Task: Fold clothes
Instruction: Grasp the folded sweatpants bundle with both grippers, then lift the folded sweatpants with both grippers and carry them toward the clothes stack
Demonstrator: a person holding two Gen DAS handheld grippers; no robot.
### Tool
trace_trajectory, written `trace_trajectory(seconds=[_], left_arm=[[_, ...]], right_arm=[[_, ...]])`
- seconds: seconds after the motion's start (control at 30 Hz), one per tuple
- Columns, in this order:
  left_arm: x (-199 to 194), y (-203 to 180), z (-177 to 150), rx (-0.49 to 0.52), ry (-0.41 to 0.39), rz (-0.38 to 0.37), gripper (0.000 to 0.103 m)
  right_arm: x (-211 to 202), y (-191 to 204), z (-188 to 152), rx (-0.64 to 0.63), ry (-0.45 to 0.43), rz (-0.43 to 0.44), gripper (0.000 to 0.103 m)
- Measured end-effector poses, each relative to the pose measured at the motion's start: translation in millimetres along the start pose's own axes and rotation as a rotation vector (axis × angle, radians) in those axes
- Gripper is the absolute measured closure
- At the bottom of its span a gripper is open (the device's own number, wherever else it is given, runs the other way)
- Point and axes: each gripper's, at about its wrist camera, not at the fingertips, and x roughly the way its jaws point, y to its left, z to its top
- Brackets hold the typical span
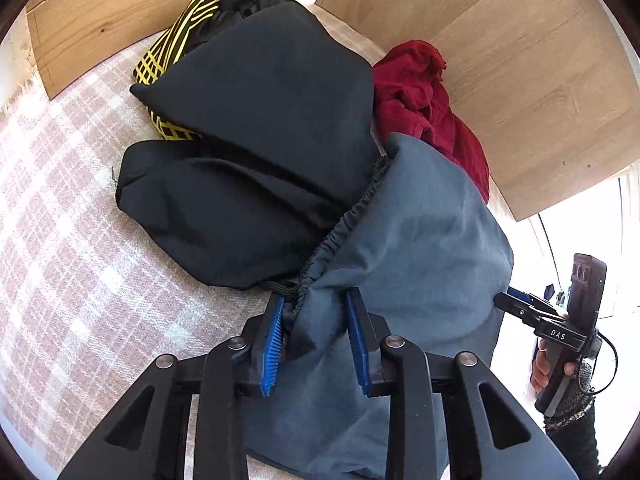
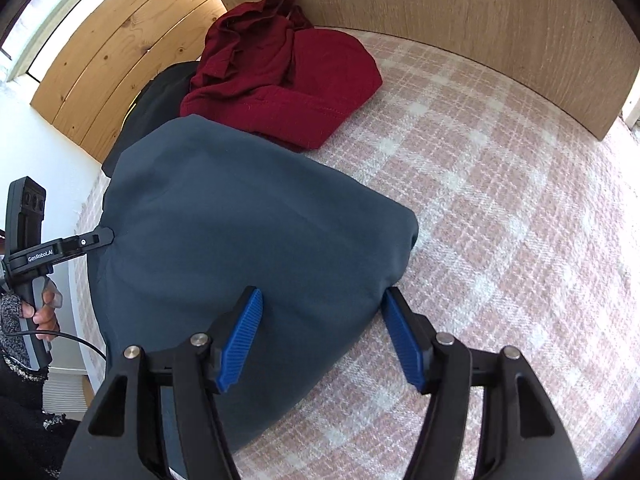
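Plaid blanket (image 2: 500, 208) beside grey-blue garment (image 2: 240, 232)

— Left gripper (image 1: 316, 320)?
— Jaws parted, pointing toward twelve o'clock.
— Right gripper (image 2: 322, 320)?
— Spread wider, also toward twelve; its hand (image 1: 550, 364) grips the handle at four o'clock.

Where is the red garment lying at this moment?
The red garment lies crumpled on the plaid blanket beside the wooden board, just behind the blue-grey garment.

Slate-blue drawstring garment (image 2: 248, 224) lies bunched beside black (image 1: 256, 120) and crimson (image 2: 280, 76) heaps.
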Motion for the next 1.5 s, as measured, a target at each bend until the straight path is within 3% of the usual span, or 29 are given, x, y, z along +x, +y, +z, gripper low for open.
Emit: trace_trajectory(seconds=[0.17, 0.27, 0.33, 0.43, 0.5, 0.53, 0.57, 0.7, 0.97, 1.17, 1.33, 1.5], left_arm=[[7, -1, -1, -0.002, 0.012, 0.008, 0.063], [8, -9, -1, 0.053, 0.011, 0.033, 0.065], [8, -13, -2, 0.082, 0.008, 0.04, 0.069], [6, -13, -3, 0.095, -0.006, 0.035, 0.074], [4, -13, -4, 0.102, -0.016, 0.031, 0.077], [3, -14, -5, 0.105, -0.022, 0.029, 0.078], [3, -15, -5, 0.107, -0.028, 0.028, 0.08], [-6, -18, -9, 0.119, -0.047, 0.001, 0.085], [-30, -17, -35, 0.12, -0.068, -0.076, 0.088], [-38, -22, -34, 0.131, -0.079, -0.156, 0.09], [-63, -47, -33, 0.224, -0.103, -0.228, 0.091], [-82, -87, -37, 0.353, -0.093, -0.315, 0.091]], right_arm=[[3, -5, -4, 0.054, 0.016, 0.035, 0.04], [10, 14, -3, -0.001, 0.016, 0.013, 0.034], [12, 27, -5, -0.061, -0.002, -0.046, 0.033], [15, 41, -7, -0.122, -0.034, -0.08, 0.035], [13, 45, -8, -0.133, -0.05, -0.067, 0.051], [12, 46, -7, -0.132, -0.051, -0.049, 0.074], [11, 47, -7, -0.131, -0.052, -0.031, 0.085], [3, 55, -6, -0.129, -0.07, -0.002, 0.088], [-55, 76, -23, -0.096, -0.172, 0.061, 0.089], [-71, 94, -25, -0.1, -0.185, 0.008, 0.089], [-109, 111, -41, -0.1, -0.251, -0.048, 0.089], [-165, 109, -74, -0.022, -0.341, -0.148, 0.089]])
